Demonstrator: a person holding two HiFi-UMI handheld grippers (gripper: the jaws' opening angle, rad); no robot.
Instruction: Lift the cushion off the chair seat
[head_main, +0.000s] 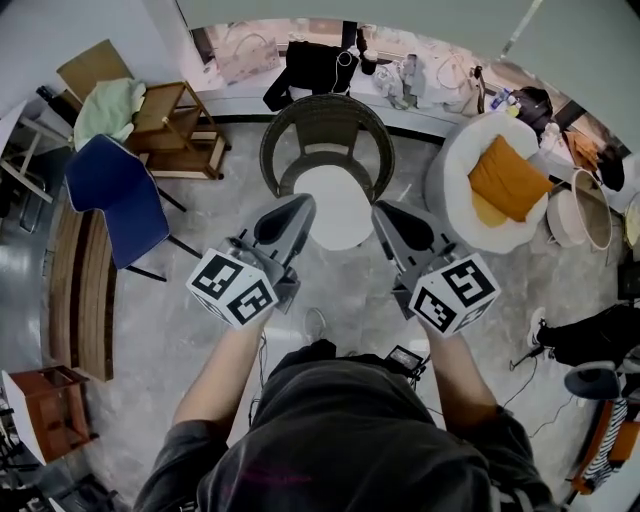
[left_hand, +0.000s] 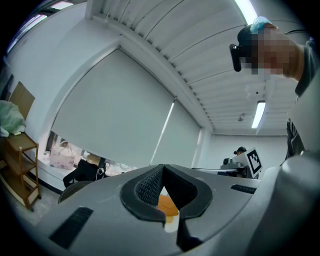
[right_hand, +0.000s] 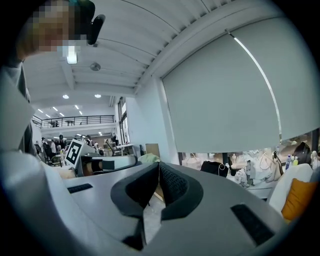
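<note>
Both tongs are pressed together with nothing pinched. On the left tongs (head_main: 298, 208) the 2 pads meet at the tip in its own view, and it's the same on the right tongs (head_main: 388, 214), whose ribbed pads (right_hand: 172, 182) sit flush against each other. Each one has its marker cube (head_main: 235, 288) near the person's hand, and both point away from the person, angled slightly in toward each other.

The cushion (head_main: 335, 205) is the round white one. It lies flat on the seat of the wicker chair (head_main: 325, 115), right between the 2 tips. From the head view, the left tongs overlap its left edge and the right tongs its right edge. I can't tell whether either is actually touching it. The chair's curved back wraps around the far side of the cushion.

Going outward, a white round chair (head_main: 455, 160) with an orange cushion (head_main: 510, 178) on it sits to the right. It also shows at the right edge of the right gripper view. On the left there's a blue chair (head_main: 115, 195), and farther back a wooden rack (head_main: 175, 125) with a green cloth (head_main: 108, 108) beside it.
</note>
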